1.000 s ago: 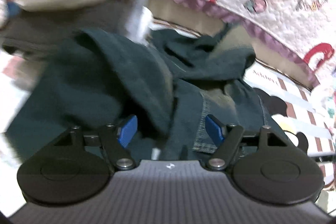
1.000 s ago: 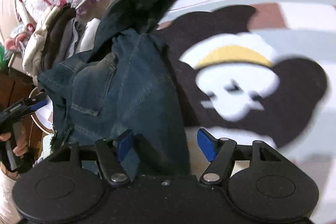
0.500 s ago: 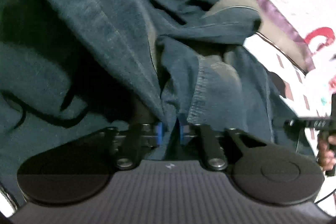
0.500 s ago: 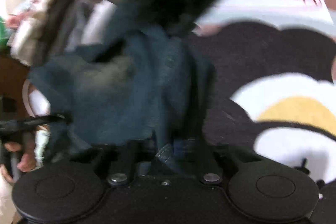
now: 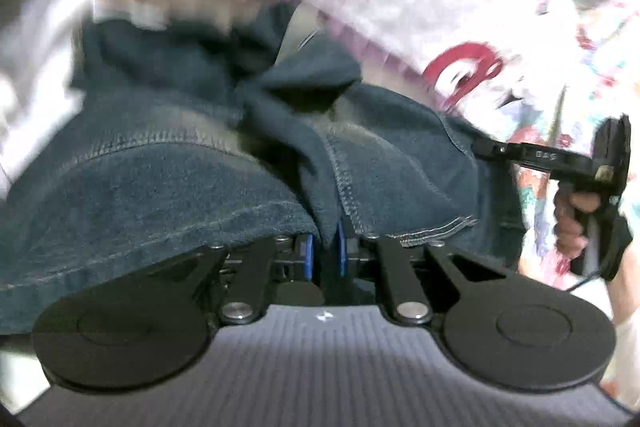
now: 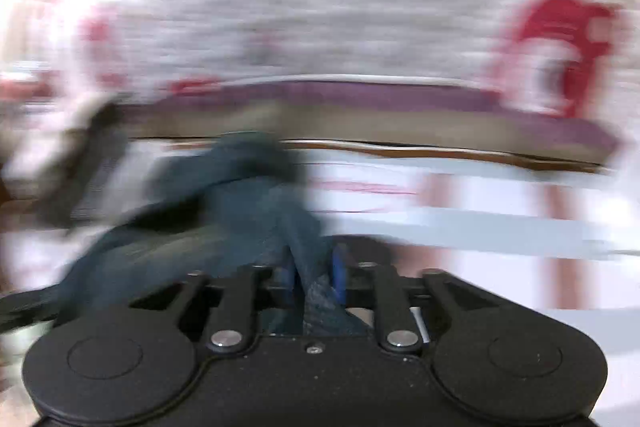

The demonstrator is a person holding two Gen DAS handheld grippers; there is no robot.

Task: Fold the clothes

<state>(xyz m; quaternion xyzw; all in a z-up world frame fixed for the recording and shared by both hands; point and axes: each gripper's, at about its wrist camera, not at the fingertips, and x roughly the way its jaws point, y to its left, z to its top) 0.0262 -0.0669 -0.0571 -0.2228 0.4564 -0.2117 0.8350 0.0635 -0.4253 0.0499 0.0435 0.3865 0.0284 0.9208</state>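
Observation:
Dark blue jeans [image 5: 160, 179] bulge up in front of my left gripper [image 5: 325, 253], and a seamed fold of denim is pinched between its blue pads; the jaws are opening slightly. In the left wrist view the right gripper [image 5: 480, 147] reaches in from the right and meets the far edge of the jeans, with a hand [image 5: 572, 223] around its grip. In the blurred right wrist view my right gripper [image 6: 313, 271] has a bunch of the jeans [image 6: 224, 227] between its pads, and its jaws are opening too. The garment hangs off to the left of it.
A white quilt with red prints [image 6: 320, 7] and a purple border stands behind the bed. The striped bed sheet [image 6: 480, 227] lies to the right of the jeans. A blurred pile of other clothes [image 6: 60, 155] sits at the left.
Both grippers closed on folds of the jeans, after standing wide open a second ago. The right one then rose with the denim, so the quilt now fills its view; the left swung sideways.

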